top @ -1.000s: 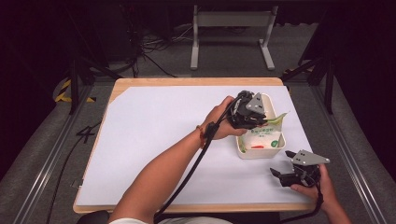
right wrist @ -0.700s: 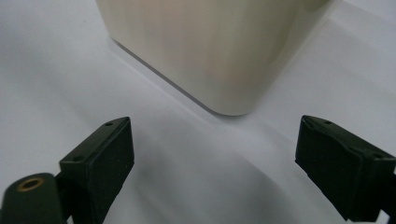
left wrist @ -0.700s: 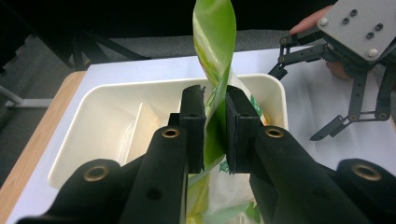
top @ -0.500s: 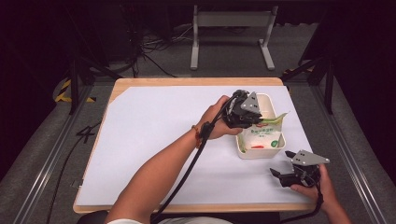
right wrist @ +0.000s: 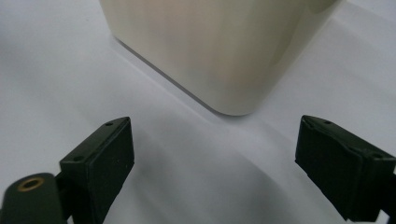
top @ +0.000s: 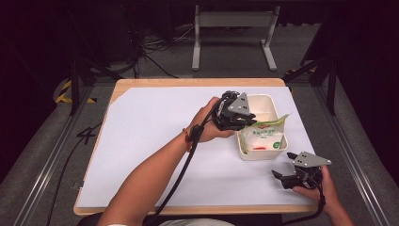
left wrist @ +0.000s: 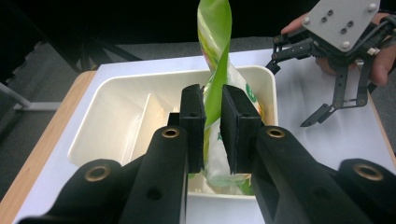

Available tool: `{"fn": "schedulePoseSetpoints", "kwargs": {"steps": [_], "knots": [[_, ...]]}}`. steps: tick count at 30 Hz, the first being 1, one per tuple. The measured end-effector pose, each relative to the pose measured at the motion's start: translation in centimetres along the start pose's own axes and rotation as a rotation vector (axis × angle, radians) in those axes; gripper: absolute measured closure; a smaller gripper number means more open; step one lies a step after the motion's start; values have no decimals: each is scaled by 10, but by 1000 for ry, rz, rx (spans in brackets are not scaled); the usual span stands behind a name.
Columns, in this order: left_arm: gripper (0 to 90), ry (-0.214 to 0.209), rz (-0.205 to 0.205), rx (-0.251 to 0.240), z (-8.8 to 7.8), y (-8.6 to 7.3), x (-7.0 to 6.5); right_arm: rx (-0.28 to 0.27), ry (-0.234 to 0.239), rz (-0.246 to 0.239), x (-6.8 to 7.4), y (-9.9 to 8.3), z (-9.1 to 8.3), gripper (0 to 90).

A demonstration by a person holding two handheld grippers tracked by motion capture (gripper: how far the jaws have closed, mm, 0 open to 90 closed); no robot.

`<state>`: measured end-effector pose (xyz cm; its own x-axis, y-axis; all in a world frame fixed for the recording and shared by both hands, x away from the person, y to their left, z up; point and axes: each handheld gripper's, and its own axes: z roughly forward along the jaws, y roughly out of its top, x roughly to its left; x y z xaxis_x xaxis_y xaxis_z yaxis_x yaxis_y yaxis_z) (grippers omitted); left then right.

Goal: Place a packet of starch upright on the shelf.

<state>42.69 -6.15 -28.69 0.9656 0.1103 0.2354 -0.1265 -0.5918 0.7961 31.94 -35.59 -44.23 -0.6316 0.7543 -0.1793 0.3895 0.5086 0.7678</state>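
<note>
The left gripper (left wrist: 212, 135) has its jaws closed on a green bag (left wrist: 215, 56), which lies in the white bin (top: 277, 151) right of centre. The release is left. The right gripper (top: 288, 178), jaws wide, waits at lower right on the table (top: 141, 141).

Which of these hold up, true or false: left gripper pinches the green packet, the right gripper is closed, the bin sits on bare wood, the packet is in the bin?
1. The left gripper pinches the green-and-white plastic packet. True.
2. The right gripper is closed. False: its fingers are spread, holding nothing.
3. The cream rectangular plastic bin sits on bare wood. False: it rests on the white sheet.
4. The packet's lower part is inside the bin. True.
</note>
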Motion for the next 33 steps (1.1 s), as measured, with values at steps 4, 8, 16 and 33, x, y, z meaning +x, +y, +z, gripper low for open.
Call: {"fn": "schedulePoseSetpoints", "kwargs": {"steps": [4,8,16,33], "knots": [[769,17,2,-3,-5,-3,1,-2,-1,-6,1,0,0,114],[749,21,3,-3,-9,-8,2,-3,-3,-4,0,0,0,114],[692,61,3,12,-16,-17,4,-1,-2,-4,1,0,0,115],[403,147,-5,103,-15,-49,-2,2,-1,-8,1,0,0,115]]}}
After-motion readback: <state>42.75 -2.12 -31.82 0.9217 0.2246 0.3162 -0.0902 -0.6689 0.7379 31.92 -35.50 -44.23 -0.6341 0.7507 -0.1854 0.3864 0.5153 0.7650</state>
